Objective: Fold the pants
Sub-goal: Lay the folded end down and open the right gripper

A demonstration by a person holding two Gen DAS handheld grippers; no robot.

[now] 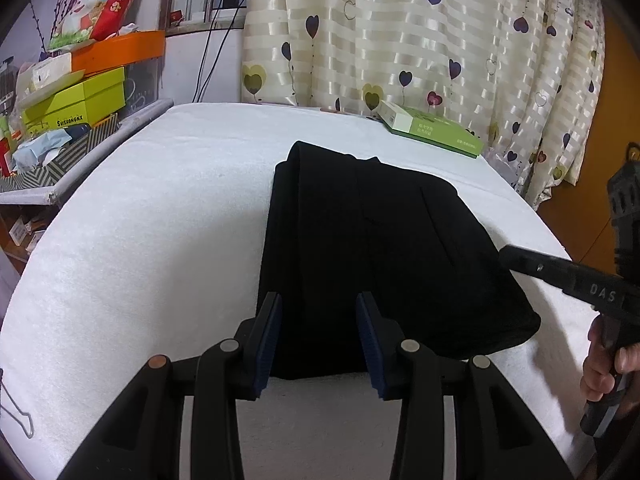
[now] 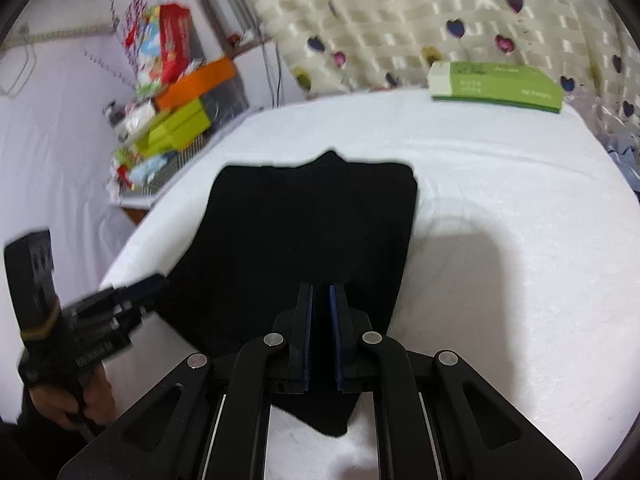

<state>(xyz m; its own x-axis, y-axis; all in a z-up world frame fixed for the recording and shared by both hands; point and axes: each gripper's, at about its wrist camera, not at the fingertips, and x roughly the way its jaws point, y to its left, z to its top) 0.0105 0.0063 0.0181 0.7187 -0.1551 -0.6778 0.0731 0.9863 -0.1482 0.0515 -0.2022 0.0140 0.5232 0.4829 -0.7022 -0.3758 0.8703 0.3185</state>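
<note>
Pants [image 1: 360, 248] lie folded on the white desk [image 1: 140, 240]. My left gripper [image 1: 319, 340] stands apart over their near edge; my right gripper [image 2: 320, 336] looks clamped on cloth. Next, I'd guess, another fold.

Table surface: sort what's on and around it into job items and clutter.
Job:
- black pants
- left gripper
- right gripper

Lying about:
- green box at the far edge
- stacked boxes beside the table
- wire hanger
</note>
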